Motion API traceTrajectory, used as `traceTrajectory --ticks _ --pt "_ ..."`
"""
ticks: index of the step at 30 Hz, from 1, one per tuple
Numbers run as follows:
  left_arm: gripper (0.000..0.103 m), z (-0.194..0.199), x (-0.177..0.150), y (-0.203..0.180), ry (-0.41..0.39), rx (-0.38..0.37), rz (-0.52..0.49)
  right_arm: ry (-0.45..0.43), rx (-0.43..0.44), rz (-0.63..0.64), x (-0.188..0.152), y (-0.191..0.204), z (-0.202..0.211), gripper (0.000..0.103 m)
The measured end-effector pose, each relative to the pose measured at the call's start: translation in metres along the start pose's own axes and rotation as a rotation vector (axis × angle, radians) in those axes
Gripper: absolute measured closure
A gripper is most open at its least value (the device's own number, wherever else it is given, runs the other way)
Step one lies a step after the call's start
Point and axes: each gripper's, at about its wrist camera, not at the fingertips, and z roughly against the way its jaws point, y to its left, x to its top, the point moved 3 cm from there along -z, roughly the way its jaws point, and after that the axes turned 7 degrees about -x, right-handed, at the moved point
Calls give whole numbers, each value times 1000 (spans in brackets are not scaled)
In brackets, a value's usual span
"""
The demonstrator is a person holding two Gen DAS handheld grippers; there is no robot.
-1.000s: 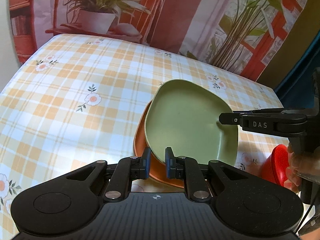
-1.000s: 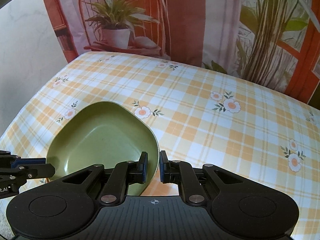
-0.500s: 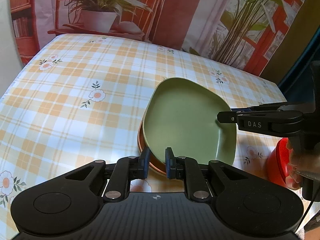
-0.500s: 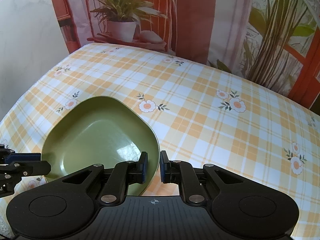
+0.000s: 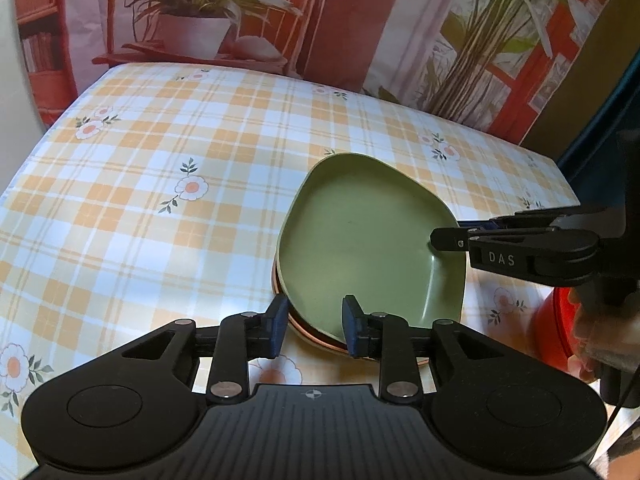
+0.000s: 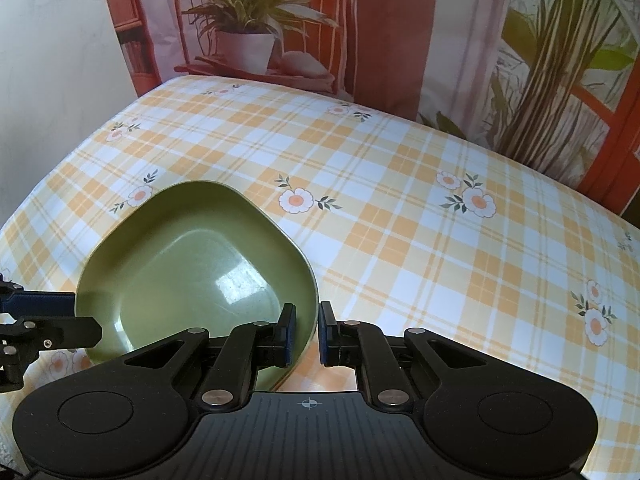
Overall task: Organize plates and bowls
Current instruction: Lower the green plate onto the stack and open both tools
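Green plate [image 5: 360,240] nested on an orange plate [image 5: 320,342], rims between the left jaws; red bowl [image 5: 554,332] right

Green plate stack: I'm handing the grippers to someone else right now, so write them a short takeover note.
Left gripper: jaws opening, pads astride the near rims of the stack, no longer pressing.
Right gripper: shut on the green plate rim.
Things: green plate sits nested on an orange plate on the checked table. A red dish shows at the right edge, beside the hand.
Done: green plate stacked on orange.
Left: release the right grip, pull both grippers back, then probably deal with the red dish.
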Motion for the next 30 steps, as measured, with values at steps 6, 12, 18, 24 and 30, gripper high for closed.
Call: traceTrajectory --ticks 6,12,18,24,30 --pt "75 12 4 3 -66 -14 25 5 2 3 -1 0 -2 93" --pt "89 15 14 6 -108 -18 27 5 0 4 -1 0 -2 93" --pt "91 2 11 14 -74 -10 44 6 1 4 -2 0 -2 93" --pt "91 -2 9 16 -60 -7 44 7 1 3 -2 0 -1 93" --pt "90 5 10 10 -82 -1 28 -11 10 -13 -2 -1 6 88"
